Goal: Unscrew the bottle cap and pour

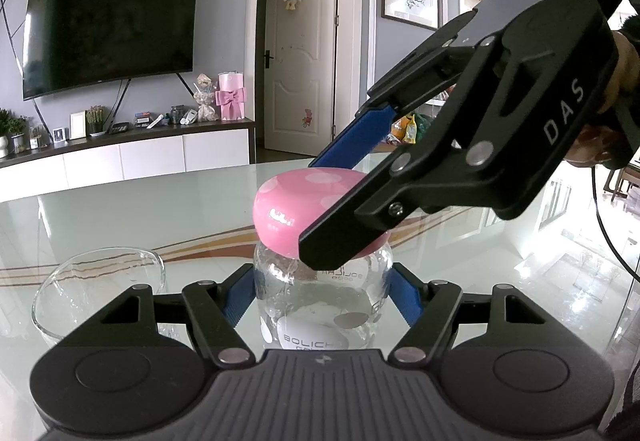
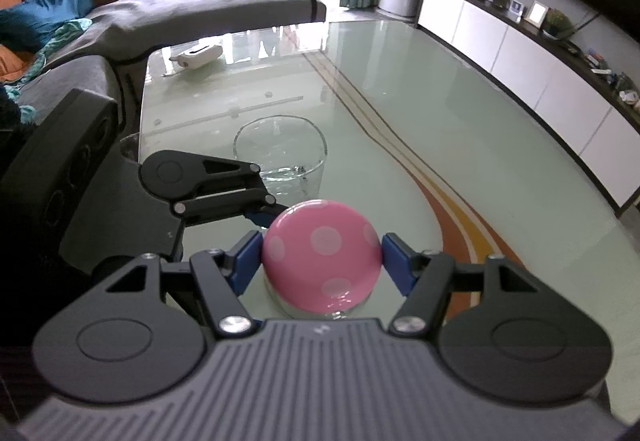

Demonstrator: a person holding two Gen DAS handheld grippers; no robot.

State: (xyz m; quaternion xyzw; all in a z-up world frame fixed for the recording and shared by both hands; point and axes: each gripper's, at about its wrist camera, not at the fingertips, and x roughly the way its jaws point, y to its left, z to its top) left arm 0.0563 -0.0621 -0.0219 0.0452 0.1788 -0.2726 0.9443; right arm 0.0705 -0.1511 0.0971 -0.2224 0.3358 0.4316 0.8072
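Right gripper [image 2: 322,255] angles down clamping pink cap [image 2: 322,261]; left gripper [image 1: 320,295], nearly level, clamps bottle [image 1: 324,305].

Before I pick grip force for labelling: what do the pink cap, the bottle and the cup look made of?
Pink cap: probably hard glossy plastic, given its sharp window highlights and printed pale dots. Bottle: clear and rigid, glass or thick plastic; the look leaves it open. Cup: likely thin clear glass, with a fine bright rim.
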